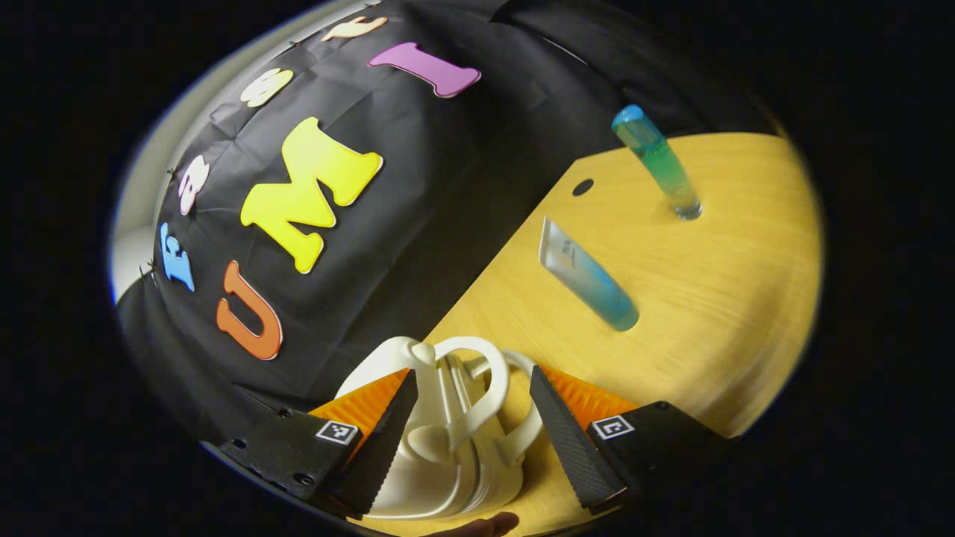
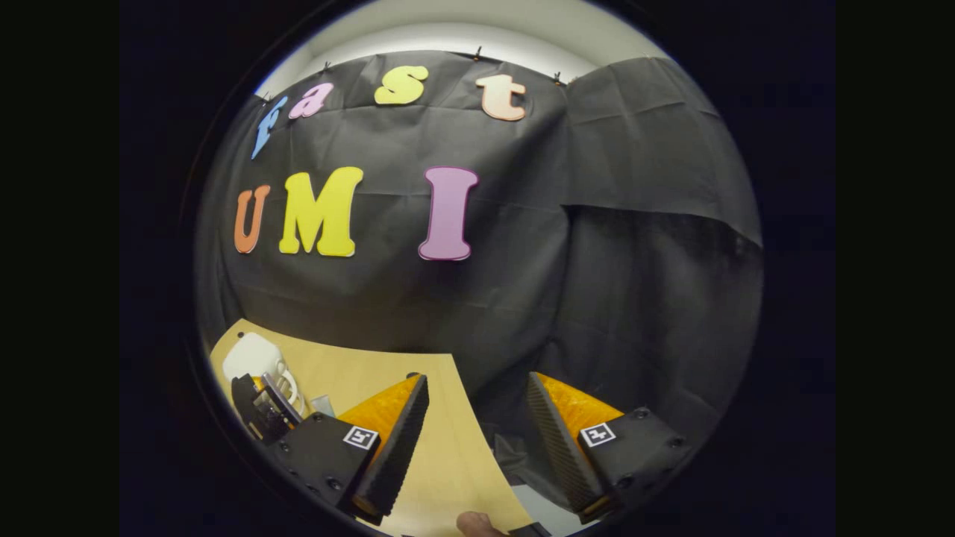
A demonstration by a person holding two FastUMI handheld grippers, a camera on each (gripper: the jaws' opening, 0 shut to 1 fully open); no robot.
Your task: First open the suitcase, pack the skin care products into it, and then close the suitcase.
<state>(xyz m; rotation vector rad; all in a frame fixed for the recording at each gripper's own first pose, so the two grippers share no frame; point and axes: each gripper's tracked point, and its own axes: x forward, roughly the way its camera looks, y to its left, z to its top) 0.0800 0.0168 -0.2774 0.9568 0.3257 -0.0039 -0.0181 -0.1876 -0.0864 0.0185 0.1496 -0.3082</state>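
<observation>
Fingers of the left gripper (image 1: 471, 418) stand wide around the white suitcase (image 1: 448, 425) at the table's (image 1: 731, 298) back edge; two skin-care tubes (image 1: 589, 276) (image 1: 658, 160) stand beyond, labels illegible. The right gripper (image 2: 477, 425) gapes, holding nothing.

A black cloth wall (image 2: 522, 268) hung across the back of the booth, creased and pinned along its top edge, with a second panel overlapping at the upper right of the right gripper view. Above it showed a pale, lit strip of wall (image 2: 477, 30). A light wooden table (image 1: 694, 283) filled the right of the left gripper view, a small dark hole (image 1: 583, 186) near its far edge.
</observation>
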